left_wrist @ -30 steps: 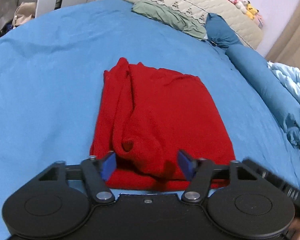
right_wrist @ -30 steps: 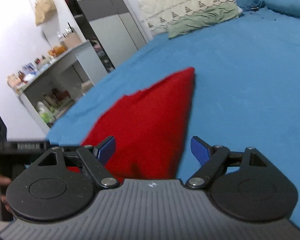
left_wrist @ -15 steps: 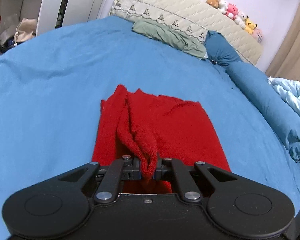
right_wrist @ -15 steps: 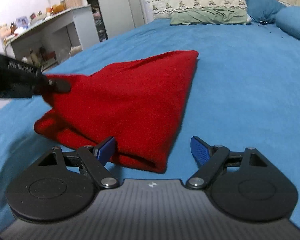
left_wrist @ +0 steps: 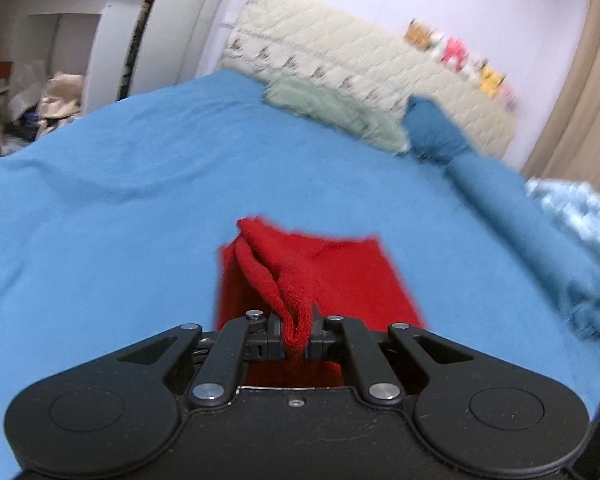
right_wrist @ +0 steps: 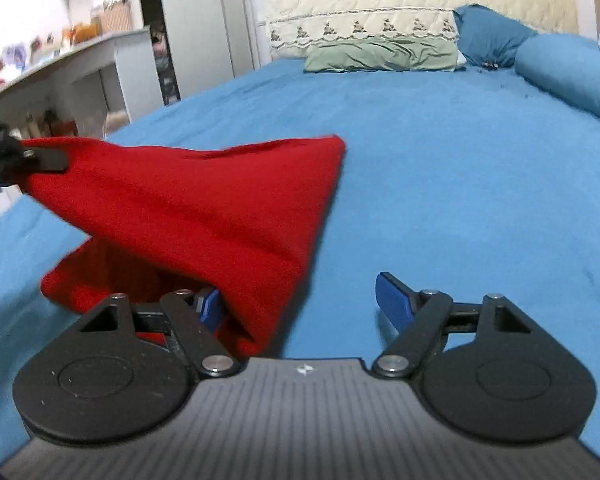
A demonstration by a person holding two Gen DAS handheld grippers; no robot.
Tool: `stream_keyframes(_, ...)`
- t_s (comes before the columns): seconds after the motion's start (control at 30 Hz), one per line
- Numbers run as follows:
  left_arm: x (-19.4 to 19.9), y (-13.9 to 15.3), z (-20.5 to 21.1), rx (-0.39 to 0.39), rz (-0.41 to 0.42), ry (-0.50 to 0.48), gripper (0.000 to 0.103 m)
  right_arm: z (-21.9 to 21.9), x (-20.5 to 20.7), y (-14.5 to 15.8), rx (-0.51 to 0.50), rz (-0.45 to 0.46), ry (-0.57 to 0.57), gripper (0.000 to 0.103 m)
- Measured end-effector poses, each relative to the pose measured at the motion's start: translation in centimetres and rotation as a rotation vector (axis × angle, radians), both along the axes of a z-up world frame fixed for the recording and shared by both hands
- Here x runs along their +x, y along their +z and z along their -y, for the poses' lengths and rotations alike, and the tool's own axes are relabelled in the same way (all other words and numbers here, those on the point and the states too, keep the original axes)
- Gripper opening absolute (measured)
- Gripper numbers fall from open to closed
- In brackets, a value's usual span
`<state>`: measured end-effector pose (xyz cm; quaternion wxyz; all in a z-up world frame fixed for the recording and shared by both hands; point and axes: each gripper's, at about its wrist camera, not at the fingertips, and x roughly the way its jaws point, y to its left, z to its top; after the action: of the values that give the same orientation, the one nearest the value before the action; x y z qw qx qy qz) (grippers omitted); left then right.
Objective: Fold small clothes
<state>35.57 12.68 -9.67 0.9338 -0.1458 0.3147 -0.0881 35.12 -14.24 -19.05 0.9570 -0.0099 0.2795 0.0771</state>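
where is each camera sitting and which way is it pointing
Left wrist: on the left gripper, looking along shut fingers pinching the red cloth, across the blue bed toward the headboard.
Right wrist: on the right gripper, low over the bed, facing the headboard; its open fingers show, the cloth's corner between them.
Shared: cloth, bed, green pillow, headboard; the left gripper appears at the right view's left edge, lifting the cloth.

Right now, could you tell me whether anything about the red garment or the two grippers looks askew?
Only one side is gripped. The left gripper is shut on a bunched edge of the red knit garment, lifting that side off the blue bedsheet, while the right gripper is open, so the cloth hangs lopsided.
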Motion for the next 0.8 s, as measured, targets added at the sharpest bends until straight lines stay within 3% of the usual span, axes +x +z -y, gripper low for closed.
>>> stream_keyframes(0.07, 0.1, -2.5, 0.3, 0.034, -0.056, 0.006, 0.009, -0.2, 0.0, -0.8, -0.037, -0.026, 0.003, 0.091)
stream_keyframes(0.13, 1.0, -5.0, 0.9, 0.092, -0.109, 0.006, 0.018, 0.1, -0.1, -1.6, -0.037, -0.053, -0.008, 0.089)
stream_keyframes(0.2, 1.1, -6.0, 0.7, 0.082, -0.120, 0.013, 0.020, 0.5, -0.3, -1.9, -0.024, -0.064, -0.020, 0.089)
stream_keyframes(0.3, 0.5, -5.3, 0.4, 0.104, -0.111, 0.014, 0.029, 1.1, -0.7, -1.9, -0.026, -0.075, -0.021, 0.089)
stream_keyframes(0.33, 0.3, -5.2, 0.2, 0.131, -0.119, 0.016, 0.041, 1.3, -0.7, -1.8, -0.025, -0.081, -0.015, 0.089)
stream_keyframes(0.4, 0.0, -5.1, 0.2, 0.201, -0.152, 0.019, 0.052, 1.5, -0.7, -1.6, -0.031, -0.096, 0.003, 0.089)
stream_keyframes(0.47, -0.4, -4.9, 0.3, 0.227, -0.155, 0.004, 0.053, 1.7, -0.9, -1.1, -0.034, -0.121, 0.026, 0.090)
stream_keyframes(0.6, -1.1, -2.9, 0.7, 0.307, -0.105, -0.008, 0.075, 2.8, -0.9, 1.5, 0.003, -0.181, 0.071, 0.093)
stream_keyframes(0.7, -0.4, -0.8, 0.4, 0.271, -0.031, -0.027, 0.103, 4.0, -0.5, 4.4, 0.082, -0.175, 0.107, 0.101)
stream_keyframes(0.8, 3.0, -0.1, 0.0, 0.175, -0.035, -0.083, 0.103, 5.4, 2.0, 6.7, 0.200, -0.190, 0.094, 0.103)
